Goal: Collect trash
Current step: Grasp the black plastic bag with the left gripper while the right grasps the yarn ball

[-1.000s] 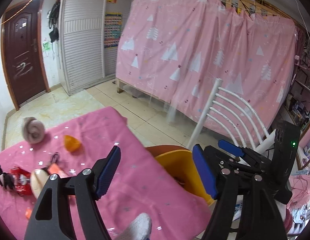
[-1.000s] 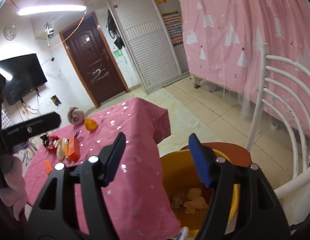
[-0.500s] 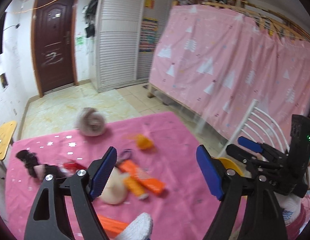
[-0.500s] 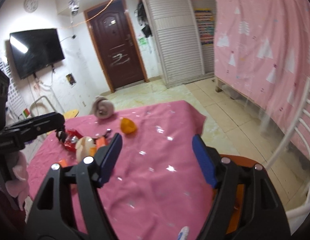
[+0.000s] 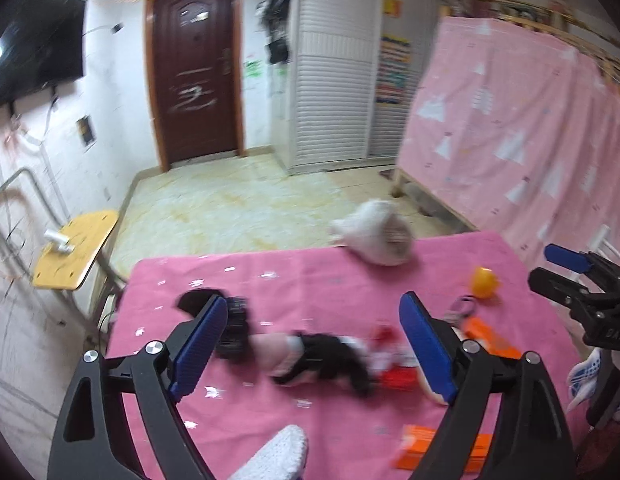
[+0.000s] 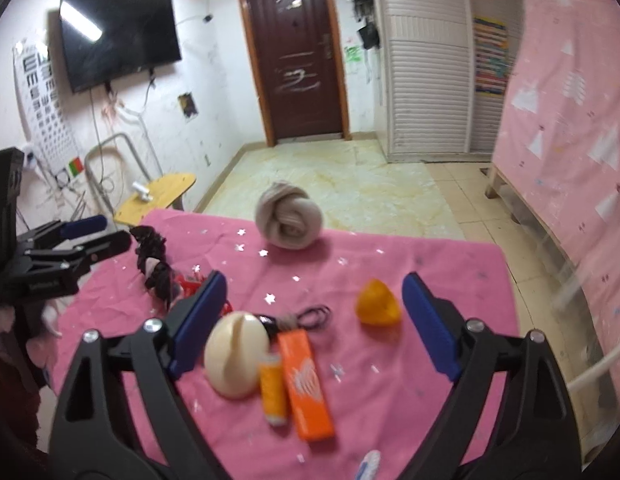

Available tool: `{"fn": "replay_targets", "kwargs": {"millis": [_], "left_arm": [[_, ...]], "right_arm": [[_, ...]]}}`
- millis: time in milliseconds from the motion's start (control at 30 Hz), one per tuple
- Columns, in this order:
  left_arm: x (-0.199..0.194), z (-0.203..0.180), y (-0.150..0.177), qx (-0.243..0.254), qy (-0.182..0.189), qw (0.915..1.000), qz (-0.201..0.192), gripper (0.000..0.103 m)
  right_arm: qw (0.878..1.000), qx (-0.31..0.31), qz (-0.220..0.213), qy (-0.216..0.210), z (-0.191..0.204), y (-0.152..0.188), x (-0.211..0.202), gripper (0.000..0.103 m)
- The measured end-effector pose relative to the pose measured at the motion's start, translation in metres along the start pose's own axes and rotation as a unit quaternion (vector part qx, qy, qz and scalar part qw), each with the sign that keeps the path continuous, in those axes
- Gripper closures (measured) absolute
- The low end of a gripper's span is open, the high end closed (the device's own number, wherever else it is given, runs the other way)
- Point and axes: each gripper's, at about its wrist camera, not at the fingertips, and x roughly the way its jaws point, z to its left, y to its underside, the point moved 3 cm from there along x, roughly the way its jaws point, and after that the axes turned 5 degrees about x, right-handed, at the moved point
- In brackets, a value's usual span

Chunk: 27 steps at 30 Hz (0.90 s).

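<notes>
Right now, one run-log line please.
left gripper: open, empty | right gripper: open, empty | orange box, cream egg-shaped item: on pink tablecloth

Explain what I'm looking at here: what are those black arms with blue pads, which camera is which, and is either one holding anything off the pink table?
No robot here: a person carries a hand-held gripper in each hand, and each has a fisheye camera looking out between its two blue pads. In the left view, the left hand-held gripper frames a black and pink bundle. In the right view, the right hand-held gripper frames a cream oval object, an orange box and an orange piece. A grey rolled bundle sits further back on the pink tablecloth. Both sets of jaws have just been opening and hold nothing.
</notes>
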Motion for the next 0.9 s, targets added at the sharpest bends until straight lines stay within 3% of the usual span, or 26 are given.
{"fn": "replay_targets", "kwargs": {"millis": [333,700,900], "left_arm": [[0.048,0.069,0.008,-0.045,-0.033,0.9975,0.043,0.023],[0.098,0.076,0.025,-0.047,-0.018,0.9936,0.101,0.019],[0.106,0.079,0.028,-0.046,-0.021,0.9931,0.106,0.019]], "right_arm": [[0.997,-0.056,0.044,0.000,0.032,-0.038,0.075,0.012],[0.990,-0.102,0.099,0.008,0.047,-0.065,0.148,0.012],[0.984,-0.119,0.135,0.014,0.053,-0.064,0.178,0.012]]}}
